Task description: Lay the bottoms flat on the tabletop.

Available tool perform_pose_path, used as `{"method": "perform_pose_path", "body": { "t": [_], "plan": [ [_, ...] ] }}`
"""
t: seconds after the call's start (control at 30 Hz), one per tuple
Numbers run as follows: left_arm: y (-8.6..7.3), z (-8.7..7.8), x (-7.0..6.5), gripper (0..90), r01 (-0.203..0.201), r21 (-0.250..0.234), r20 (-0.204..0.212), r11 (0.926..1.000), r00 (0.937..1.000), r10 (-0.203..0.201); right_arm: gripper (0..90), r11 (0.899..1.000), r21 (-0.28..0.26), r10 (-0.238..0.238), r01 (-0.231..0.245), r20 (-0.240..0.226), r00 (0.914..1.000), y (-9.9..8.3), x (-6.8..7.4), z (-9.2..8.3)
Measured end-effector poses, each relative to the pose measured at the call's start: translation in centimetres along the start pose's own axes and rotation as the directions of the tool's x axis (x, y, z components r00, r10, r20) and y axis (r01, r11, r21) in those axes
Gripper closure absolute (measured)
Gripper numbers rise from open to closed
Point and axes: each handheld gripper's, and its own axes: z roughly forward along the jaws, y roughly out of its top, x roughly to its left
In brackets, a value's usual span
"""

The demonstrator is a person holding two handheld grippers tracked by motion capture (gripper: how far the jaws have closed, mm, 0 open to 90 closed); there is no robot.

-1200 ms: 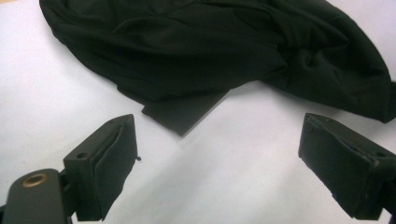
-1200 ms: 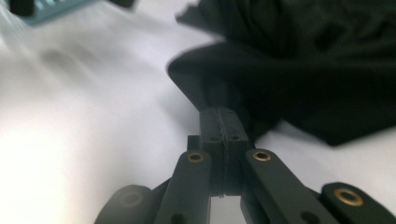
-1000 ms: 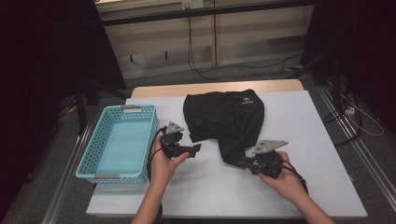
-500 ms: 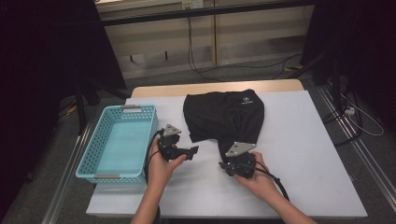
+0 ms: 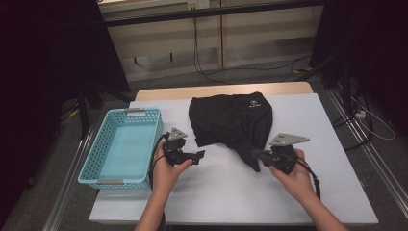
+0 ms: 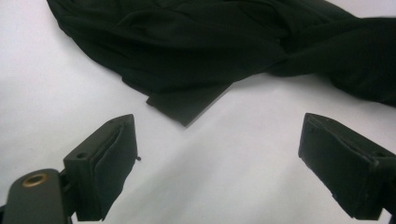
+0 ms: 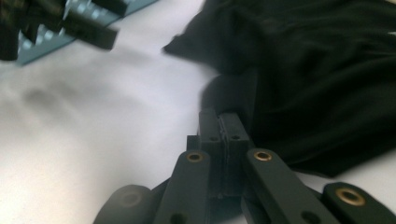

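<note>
Garment: black cloth point(image 5: 231, 120) heaped mid-table, beside the basket point(image 5: 103, 159), not in it.
Right gripper point(image 5: 256, 155): jaws just closed, pinching the cloth's near corner as far as the right gripper view tells; a fold trails from them.
Left gripper point(image 5: 198, 156): jaws wide apart, nothing between, aimed at the cloth's flat hem point(image 6: 189, 105).
Progress: early, by my reading; one corner taken, spreading or folding and binning all remain.
Surface: white table point(image 5: 308, 120), bare otherwise.
Room: dim, cables point(image 5: 207, 57) along the far wall.

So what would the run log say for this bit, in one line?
left gripper: jaws open, beside black garment | right gripper: jaws just closed on the garment's lower edge | blue basket: at table's left
</note>
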Motion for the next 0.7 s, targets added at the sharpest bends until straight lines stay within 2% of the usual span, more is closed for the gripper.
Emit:
{"method": "perform_pose_path", "body": {
  "t": [0.03,0.07,0.1,0.13,0.17,0.2,0.23,0.3,0.37,0.4,0.43,0.47,0.6,0.63,0.67,0.7],
  "plan": [
    [0.0,0.0,0.0,11.8,0.000,0.001,0.003,1.0000,1.0000,0.000,90.0,1.000,0.000,0.000,0.000,0.000,1.0000,0.0,0.0,0.0],
    [0.1,0.0,-0.1,11.8,-0.004,-0.003,-0.005,1.0000,1.0000,0.004,90.0,0.999,-0.011,0.035,-0.035,0.030,0.9989,-0.2,-1.3,-0.8],
    [0.1,0.1,-0.2,11.8,0.002,-0.004,0.002,1.0000,1.0000,-0.002,90.0,0.999,-0.013,0.052,-0.051,0.046,0.9976,-0.4,-1.9,-1.2],
    [0.2,0.1,-0.2,11.8,-0.003,-0.003,0.004,1.0000,1.0000,0.003,90.0,0.999,-0.013,0.052,-0.051,0.046,0.9976,-0.4,-1.9,-1.2],
    [0.2,0.1,-0.3,11.8,-0.004,-0.004,0.003,1.0000,1.0000,0.004,90.0,0.997,-0.017,0.072,-0.071,0.062,0.9955,-0.6,-2.6,-1.4],
    [0.3,0.1,-0.3,11.8,-0.003,-0.005,0.006,1.0000,1.0000,0.003,90.0,0.995,-0.015,0.099,-0.098,0.092,0.9908,-1.0,-3.8,-1.9],
    [0.3,0.2,-0.4,11.8,0.000,-0.010,0.007,0.9999,1.0000,0.000,90.0,0.995,-0.015,0.099,-0.098,0.092,0.9908,-1.0,-3.8,-1.9],
    [0.3,0.4,-0.5,11.8,0.000,-0.008,0.013,1.0000,0.9999,0.000,90.0,0.993,0.004,0.120,-0.121,0.129,0.9844,-1.7,-5.0,-2.2],
    [0.4,0.5,-0.5,11.8,-0.016,-0.002,0.009,0.9999,0.9998,0.016,90.0,0.985,0.036,0.161,-0.169,0.163,0.9734,-2.6,-6.2,-2.3],
    [0.4,0.7,-0.5,11.8,-0.008,-0.002,0.014,1.0000,0.9999,0.008,90.0,0.985,0.051,0.155,-0.167,0.186,0.9703,-2.8,-6.4,-2.3],
    [0.4,0.7,-0.6,11.8,-0.005,0.001,0.019,1.0000,0.9998,0.005,90.0,0.985,0.051,0.155,-0.167,0.186,0.9703,-2.8,-6.4,-2.3],
    [0.4,0.8,-0.6,11.8,-0.013,-0.001,0.015,0.9999,0.9998,0.013,90.0,0.983,0.075,0.146,-0.165,0.215,0.9657,-3.1,-6.9,-2.2],
    [0.7,1.0,-0.8,11.8,-0.015,-0.007,0.019,0.9999,0.9997,0.015,87.5,0.979,0.113,0.142,-0.169,0.218,0.9656,-3.6,-7.1,-1.9],
    [0.7,1.0,-0.9,11.8,-0.015,-0.005,0.023,0.9999,0.9996,0.015,83.3,0.979,0.130,0.125,-0.157,0.229,0.9653,-3.7,-6.9,-1.9],
    [0.8,1.1,-0.9,11.8,-0.011,-0.004,0.028,0.9999,0.9995,0.011,77.0,0.981,0.148,0.080,-0.122,0.259,0.9625,-3.7,-6.6,-1.9],
    [0.8,1.2,-1.0,11.8,-0.013,-0.005,0.029,0.9999,0.9995,0.013,77.0,0.981,0.148,0.080,-0.122,0.259,0.9625,-3.7,-6.6,-1.9]
  ]
}}
